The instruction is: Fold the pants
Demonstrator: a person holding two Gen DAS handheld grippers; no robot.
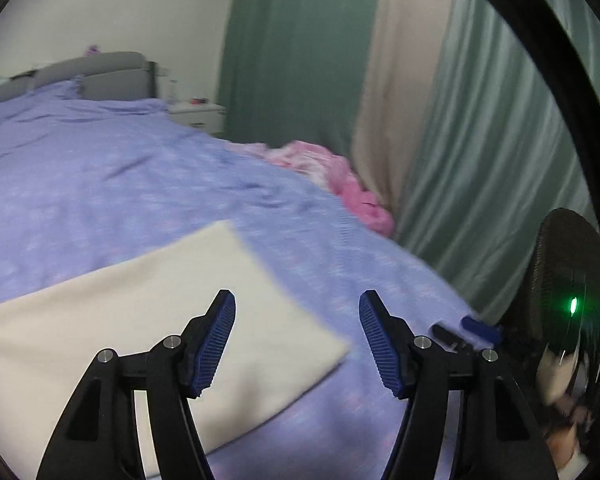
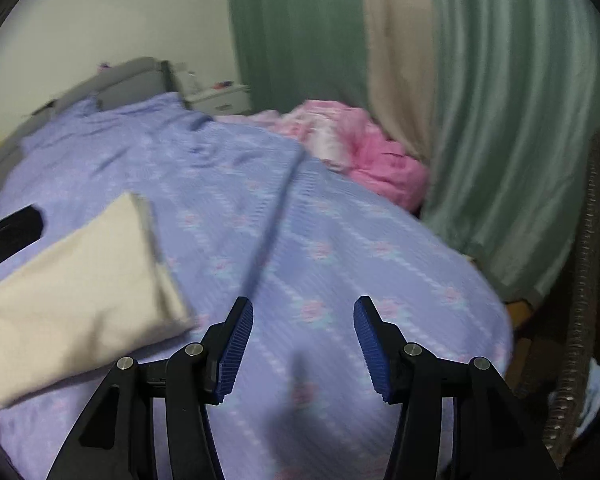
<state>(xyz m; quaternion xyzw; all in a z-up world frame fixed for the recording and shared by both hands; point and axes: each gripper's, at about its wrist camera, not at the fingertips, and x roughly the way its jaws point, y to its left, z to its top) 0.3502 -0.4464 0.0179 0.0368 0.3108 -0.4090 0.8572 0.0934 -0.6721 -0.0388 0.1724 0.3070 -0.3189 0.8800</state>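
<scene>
Cream pants (image 1: 148, 320) lie folded flat on bed (image 1: 100, 184); both grippers' fingers (image 1: 220, 340) half-open, empty, pants at 10 o'clock of right gripper (image 2: 303, 350), apparently released.

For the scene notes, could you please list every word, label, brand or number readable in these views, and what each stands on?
None can be read.
The folded cream pants, the lilac bedspread with its flower pattern and the green curtain show no lettering.
Small items on the nightstand are too small and blurred to read.
</scene>
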